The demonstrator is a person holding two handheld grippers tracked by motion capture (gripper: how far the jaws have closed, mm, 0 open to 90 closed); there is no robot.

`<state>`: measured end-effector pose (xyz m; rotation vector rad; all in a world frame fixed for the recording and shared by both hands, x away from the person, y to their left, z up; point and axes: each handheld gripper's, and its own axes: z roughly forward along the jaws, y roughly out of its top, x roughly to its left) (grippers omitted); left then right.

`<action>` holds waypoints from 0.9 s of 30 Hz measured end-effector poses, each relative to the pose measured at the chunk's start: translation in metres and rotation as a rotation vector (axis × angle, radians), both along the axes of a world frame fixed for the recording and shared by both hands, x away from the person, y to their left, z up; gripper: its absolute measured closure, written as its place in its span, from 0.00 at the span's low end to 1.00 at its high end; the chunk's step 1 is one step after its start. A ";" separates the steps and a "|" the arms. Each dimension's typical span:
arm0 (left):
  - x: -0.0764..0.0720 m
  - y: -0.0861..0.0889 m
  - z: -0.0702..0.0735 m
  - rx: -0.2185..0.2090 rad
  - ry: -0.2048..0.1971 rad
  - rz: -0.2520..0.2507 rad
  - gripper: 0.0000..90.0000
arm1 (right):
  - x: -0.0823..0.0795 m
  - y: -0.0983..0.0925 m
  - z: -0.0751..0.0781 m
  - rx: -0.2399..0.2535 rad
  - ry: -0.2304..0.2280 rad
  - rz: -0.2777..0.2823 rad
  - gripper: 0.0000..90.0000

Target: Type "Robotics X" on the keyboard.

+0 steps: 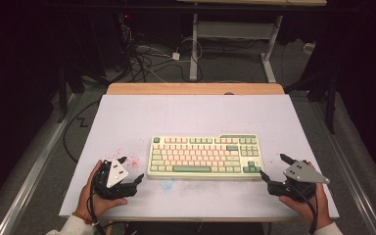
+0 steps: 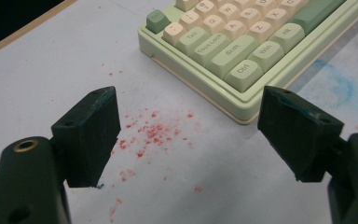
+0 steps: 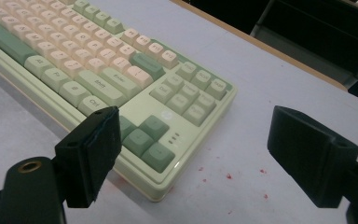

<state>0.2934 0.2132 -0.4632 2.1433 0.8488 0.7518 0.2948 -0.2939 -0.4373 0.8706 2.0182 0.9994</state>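
My left gripper [image 1: 130, 169] rests near the desk's [image 1: 127, 117] front left corner, jaws spread wide with nothing between them; under it, in the left gripper view, red specks [image 2: 151, 133] dot the white surface; my right gripper [image 1: 275, 169] sits near the front right corner, jaws likewise wide apart and empty. Between the two lies the keyboard [image 1: 205, 156], green and cream, flat on the desk towards its front edge, its long side parallel to that edge; each gripper stands just beside one of its front corners, not touching it; a faint blue smudge [image 1: 168, 184] marks the desk just in front of it.
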 end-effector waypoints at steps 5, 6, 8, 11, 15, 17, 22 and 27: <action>0.000 -0.002 0.000 0.005 0.000 0.000 0.22 | -0.003 -0.003 0.001 -0.005 -0.006 -0.006 0.25; 0.000 -0.002 0.000 0.007 0.001 -0.004 0.22 | -0.003 -0.003 0.003 -0.005 -0.004 -0.005 0.26; -0.001 -0.002 -0.001 0.006 0.000 -0.007 0.22 | -0.003 -0.002 0.004 -0.006 -0.008 -0.001 0.29; 0.000 0.000 0.000 -0.006 -0.008 -0.005 0.22 | -0.006 -0.002 0.004 0.000 0.010 0.031 0.33; -0.001 0.000 0.000 -0.001 -0.001 -0.013 0.22 | -0.006 0.002 0.007 -0.021 0.036 0.057 0.48; -0.002 0.001 0.000 -0.004 0.001 -0.016 0.22 | -0.004 0.003 0.010 -0.011 0.049 0.061 0.63; -0.002 0.001 0.001 -0.009 0.010 -0.002 0.21 | 0.006 0.010 0.021 0.001 0.098 0.119 0.92; -0.001 0.002 -0.001 -0.015 0.038 0.006 0.21 | 0.016 0.022 0.029 0.034 0.119 0.165 1.00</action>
